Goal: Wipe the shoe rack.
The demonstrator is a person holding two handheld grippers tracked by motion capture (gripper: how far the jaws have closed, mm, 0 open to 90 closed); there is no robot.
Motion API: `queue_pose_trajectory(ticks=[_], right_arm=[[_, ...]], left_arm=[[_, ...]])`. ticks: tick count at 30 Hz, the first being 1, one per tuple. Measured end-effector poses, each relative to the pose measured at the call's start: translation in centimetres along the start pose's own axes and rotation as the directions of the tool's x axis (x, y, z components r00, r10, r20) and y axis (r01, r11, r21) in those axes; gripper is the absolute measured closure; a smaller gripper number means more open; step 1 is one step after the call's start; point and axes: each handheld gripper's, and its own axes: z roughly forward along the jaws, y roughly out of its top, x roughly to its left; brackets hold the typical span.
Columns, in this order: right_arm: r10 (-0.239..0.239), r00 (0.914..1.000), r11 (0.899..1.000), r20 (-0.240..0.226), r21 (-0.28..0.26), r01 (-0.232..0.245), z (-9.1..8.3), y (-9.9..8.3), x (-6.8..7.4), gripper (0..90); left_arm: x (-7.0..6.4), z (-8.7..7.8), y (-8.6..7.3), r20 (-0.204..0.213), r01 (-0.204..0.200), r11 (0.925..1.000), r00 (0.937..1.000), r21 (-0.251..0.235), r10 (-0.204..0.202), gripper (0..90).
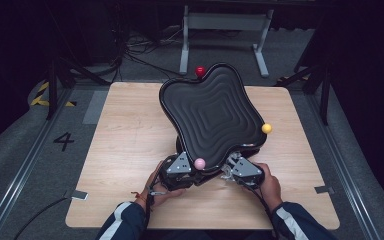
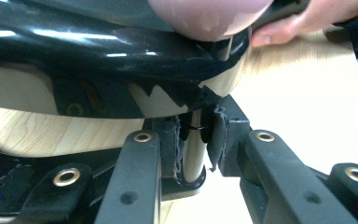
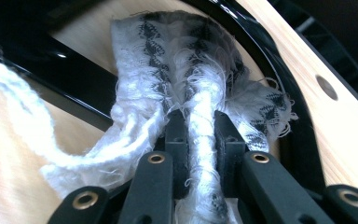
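Note:
A black tray [image 1: 215, 110] with a wavy ridged face is held tilted above the table. At its far rim sits a red ball [image 1: 200, 71], at its right rim a yellow ball [image 1: 266, 128], and at its near rim a pink ball [image 1: 199, 163] [image 2: 209, 18]. My left gripper [image 1: 180, 167] [image 2: 196, 140] is under the near rim, shut on a pale peg [image 2: 193, 154] below the tray. My right gripper [image 1: 237, 167] [image 3: 200, 135] is shut on a frayed white cloth strip [image 3: 200, 93] that hangs at the tray's glossy black rim [image 3: 74, 84].
The wooden table [image 1: 130, 140] has bare room at left and right of the tray. A white metal frame [image 1: 225, 22] and cables stand on the floor behind it. A floor mark "4" [image 1: 63, 141] lies at left. The person's other hand [image 2: 307, 23] shows past the tray.

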Motion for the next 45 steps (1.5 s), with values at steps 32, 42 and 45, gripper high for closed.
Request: queue_pose_trajectory(ticks=[32, 42, 45], right_arm=[[0.09, 0.9935, 0.993, 0.071, 0.074, -0.095, -0.1, -2.8, -3.8, 79.5], [-0.037, 0.9993, 0.999, 0.005, 0.029, 0.036, -0.3, -1.1, -1.0, 79.4], [-0.05, 0.9984, 0.999, -0.024, 0.012, 0.05, -0.3, -0.7, -0.3, 79.4]], left_arm=[[0.1, 0.1, -0.1, 0.014, 0.007, 1.0, 0.9999, -0.003, -0.007, 74.6], [0.1, 0.2, -0.2, 0.008, 0.002, 1.0, 1.0, -0.001, -0.002, 74.4], [0.2, 0.3, -0.2, 0.011, -0.001, 1.0, 0.9999, 0.001, 0.001, 74.4]])
